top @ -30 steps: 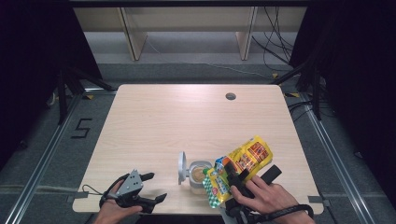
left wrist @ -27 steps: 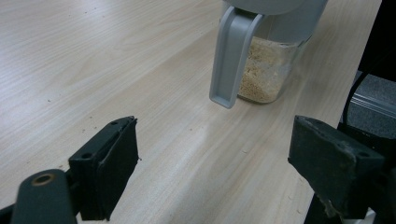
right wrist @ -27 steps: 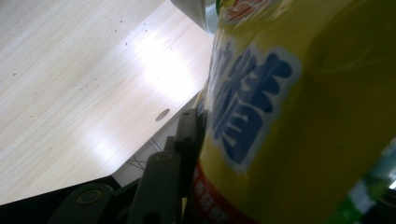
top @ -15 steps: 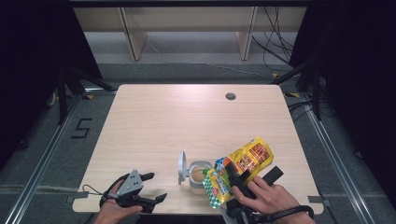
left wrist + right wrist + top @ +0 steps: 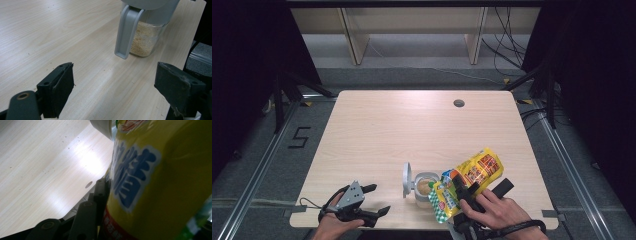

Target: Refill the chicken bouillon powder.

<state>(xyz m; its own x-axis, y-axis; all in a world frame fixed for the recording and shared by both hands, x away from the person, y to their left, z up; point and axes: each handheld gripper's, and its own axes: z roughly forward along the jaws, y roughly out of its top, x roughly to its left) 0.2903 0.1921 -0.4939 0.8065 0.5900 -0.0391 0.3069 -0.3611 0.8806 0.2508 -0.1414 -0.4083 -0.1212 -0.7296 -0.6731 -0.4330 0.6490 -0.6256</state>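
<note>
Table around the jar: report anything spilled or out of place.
Small crumbs and specks dot the wood in front of the open jar of beige granules, a light spill. The jar's grey flip lid hangs open. Nothing else stands out.

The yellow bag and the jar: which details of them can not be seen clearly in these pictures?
- Yellow bag, right gripper view: its blurred print cannot be read; frame edges crop it.
- Bag's mouth, high view: too small to judge whether anything pours.
- Jar, left gripper view: top cut off by the upper edge.
- Right tool, high view: far jaw partly hidden behind the bag.
</note>
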